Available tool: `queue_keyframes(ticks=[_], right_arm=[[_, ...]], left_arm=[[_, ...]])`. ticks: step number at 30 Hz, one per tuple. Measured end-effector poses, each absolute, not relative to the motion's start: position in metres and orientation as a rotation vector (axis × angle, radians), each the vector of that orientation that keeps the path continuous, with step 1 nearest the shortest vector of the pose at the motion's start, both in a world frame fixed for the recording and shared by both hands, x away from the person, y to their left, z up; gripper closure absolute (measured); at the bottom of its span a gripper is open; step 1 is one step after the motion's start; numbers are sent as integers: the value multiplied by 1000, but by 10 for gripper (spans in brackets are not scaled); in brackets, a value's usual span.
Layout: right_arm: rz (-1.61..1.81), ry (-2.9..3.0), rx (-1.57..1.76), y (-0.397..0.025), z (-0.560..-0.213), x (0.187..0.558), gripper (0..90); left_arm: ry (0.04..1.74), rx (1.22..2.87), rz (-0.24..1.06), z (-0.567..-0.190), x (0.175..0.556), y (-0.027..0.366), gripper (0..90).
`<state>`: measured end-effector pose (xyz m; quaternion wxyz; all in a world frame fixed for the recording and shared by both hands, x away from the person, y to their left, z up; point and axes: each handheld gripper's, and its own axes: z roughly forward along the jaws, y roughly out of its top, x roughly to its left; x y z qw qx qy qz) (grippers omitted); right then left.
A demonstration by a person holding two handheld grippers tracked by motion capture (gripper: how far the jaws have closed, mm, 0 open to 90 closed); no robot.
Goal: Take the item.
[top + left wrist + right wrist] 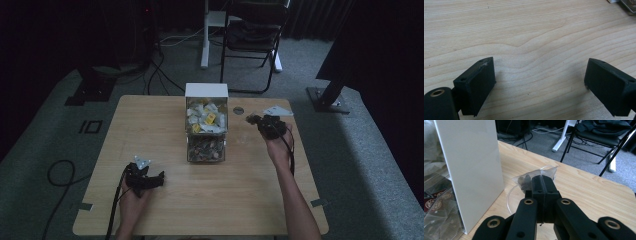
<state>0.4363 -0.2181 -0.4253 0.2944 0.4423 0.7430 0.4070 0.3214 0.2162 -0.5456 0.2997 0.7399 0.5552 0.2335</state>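
My right gripper [543, 180] is shut on a clear tea bag [527, 180] with dark leaves inside. It holds the bag just above the rim of a clear cup [509, 198], beside the white wall of the storage box [471, 170]. In the high view the right gripper [256, 120] hovers right of the box [206, 91], a two-level clear container full of tea packets. My left gripper [150, 180] rests low at the table's near left. Its jaws stand wide apart over bare wood, and the left gripper [539, 82] holds nothing.
The wooden table [150, 125] has a small round disc [238, 110] and a white paper [277, 111] at the far right. A black folding chair [252, 35] and cables lie on the floor beyond the table.
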Motion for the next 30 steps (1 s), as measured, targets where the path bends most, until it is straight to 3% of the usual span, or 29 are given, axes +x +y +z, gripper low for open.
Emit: queue_keyframes(ticks=[7,8,11,15,20,30], right_arm=[[1075,1989,1188,-216,-430,441,898],[1071,1993,1184,-216,-430,442,848],[1076,2007,1187,-214,-429,444,571],[1056,1993,1179,-211,-426,441,402],[1053,2004,1188,-212,-428,438,322],[1047,2020,1240,-219,-448,434,270]], left_arm=[[1474,1965,620,-546,321,216,106],[1474,1964,620,-546,321,216,107],[1474,1964,620,-546,321,216,107],[1474,1964,620,-546,321,216,106],[1474,1964,620,-546,321,216,107],[1474,1964,620,-546,321,216,107]])
